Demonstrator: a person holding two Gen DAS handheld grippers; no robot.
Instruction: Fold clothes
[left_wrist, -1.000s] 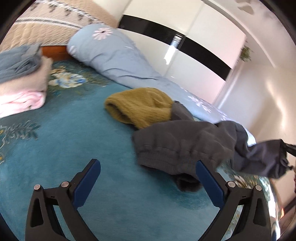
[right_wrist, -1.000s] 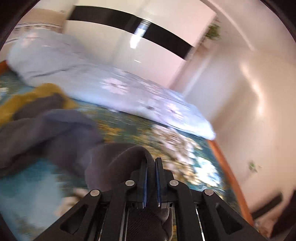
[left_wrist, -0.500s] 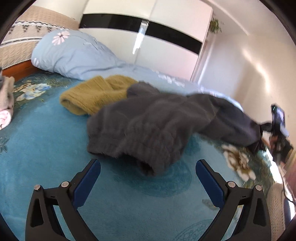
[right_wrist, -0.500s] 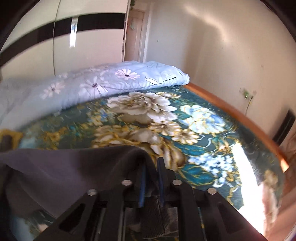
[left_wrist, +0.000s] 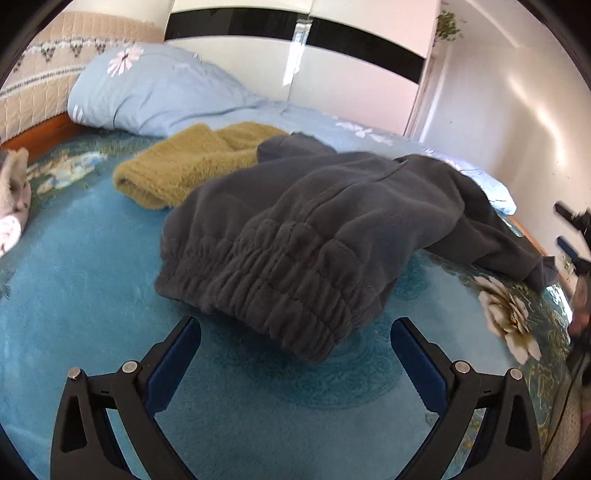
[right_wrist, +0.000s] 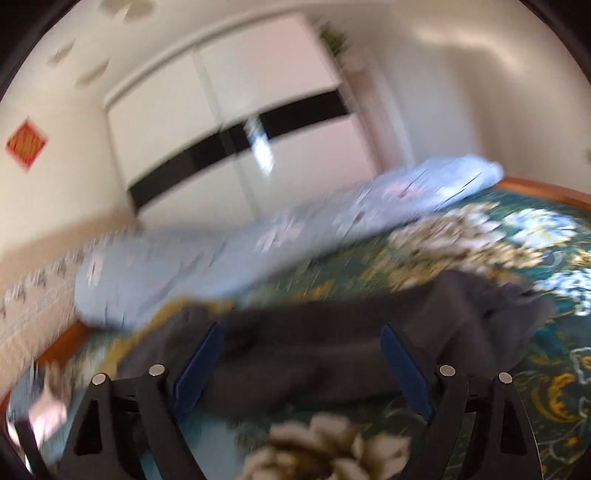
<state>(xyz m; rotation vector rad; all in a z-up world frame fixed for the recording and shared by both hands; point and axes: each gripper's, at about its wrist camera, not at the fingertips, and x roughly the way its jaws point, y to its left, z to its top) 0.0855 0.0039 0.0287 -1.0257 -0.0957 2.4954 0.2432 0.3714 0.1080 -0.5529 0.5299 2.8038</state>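
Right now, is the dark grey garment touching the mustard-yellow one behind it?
Touching. The left wrist view shows the dark grey garment draped over the near edge of the mustard-yellow garment, with no blanket showing between them.

I see dark grey fleece trousers (left_wrist: 314, 236), matt and nubbly at the gathered elastic waistband, lying on a plush teal floral bedspread (left_wrist: 92, 295) with a soft pile. A fuzzy mustard-yellow knit garment (left_wrist: 184, 166) looks woolly beside smooth pale-blue cotton bedding (left_wrist: 159, 88). My left gripper (left_wrist: 295, 354) shows matt black plastic arms and blue ridged pads (left_wrist: 173, 365); the white wardrobe (left_wrist: 332, 74) gleams glossy.
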